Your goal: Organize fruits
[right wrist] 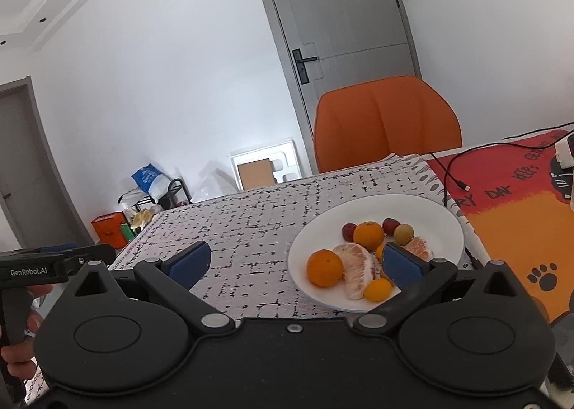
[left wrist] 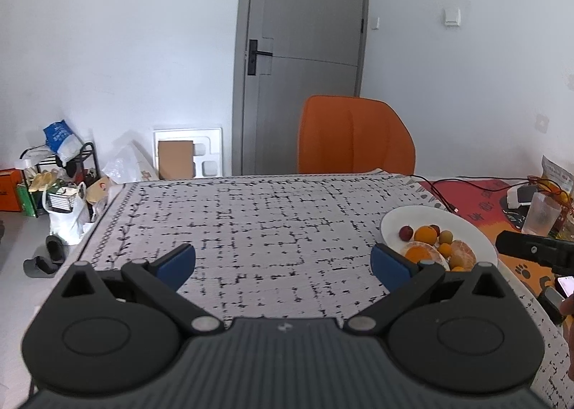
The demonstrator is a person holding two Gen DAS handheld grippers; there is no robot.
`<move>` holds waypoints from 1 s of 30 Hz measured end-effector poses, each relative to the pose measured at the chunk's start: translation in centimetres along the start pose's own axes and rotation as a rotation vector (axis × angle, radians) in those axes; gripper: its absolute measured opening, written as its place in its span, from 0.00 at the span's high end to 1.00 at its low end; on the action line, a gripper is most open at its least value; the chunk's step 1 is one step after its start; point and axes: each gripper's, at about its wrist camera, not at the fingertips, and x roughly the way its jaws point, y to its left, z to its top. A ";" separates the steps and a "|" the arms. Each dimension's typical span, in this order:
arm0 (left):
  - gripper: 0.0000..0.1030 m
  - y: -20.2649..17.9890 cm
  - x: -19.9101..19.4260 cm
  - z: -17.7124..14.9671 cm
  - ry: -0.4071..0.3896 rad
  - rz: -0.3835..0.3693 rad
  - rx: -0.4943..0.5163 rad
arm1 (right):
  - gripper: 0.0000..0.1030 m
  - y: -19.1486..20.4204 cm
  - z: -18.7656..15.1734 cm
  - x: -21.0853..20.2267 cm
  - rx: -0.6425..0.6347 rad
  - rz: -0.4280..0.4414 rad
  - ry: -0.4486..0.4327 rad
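Both tools wide open, empty; peeled pomelo segment (right wrist: 353, 271) on plate (right wrist: 445, 215) clear only from right wrist.

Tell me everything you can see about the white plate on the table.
The white plate is round, shallow and glossy, like ceramic. It lies flat on the patterned tablecloth, near the cloth's edge beside the red and orange mat. It holds whole oranges, peeled citrus pieces and small red fruits and brownish fruits. Neither gripper touches it.
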 end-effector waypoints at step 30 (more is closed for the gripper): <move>0.00 3.3 -6.5 -3.2 -0.024 0.112 -0.042 | 0.00 4.1 -2.2 -3.7 -0.042 0.011 0.038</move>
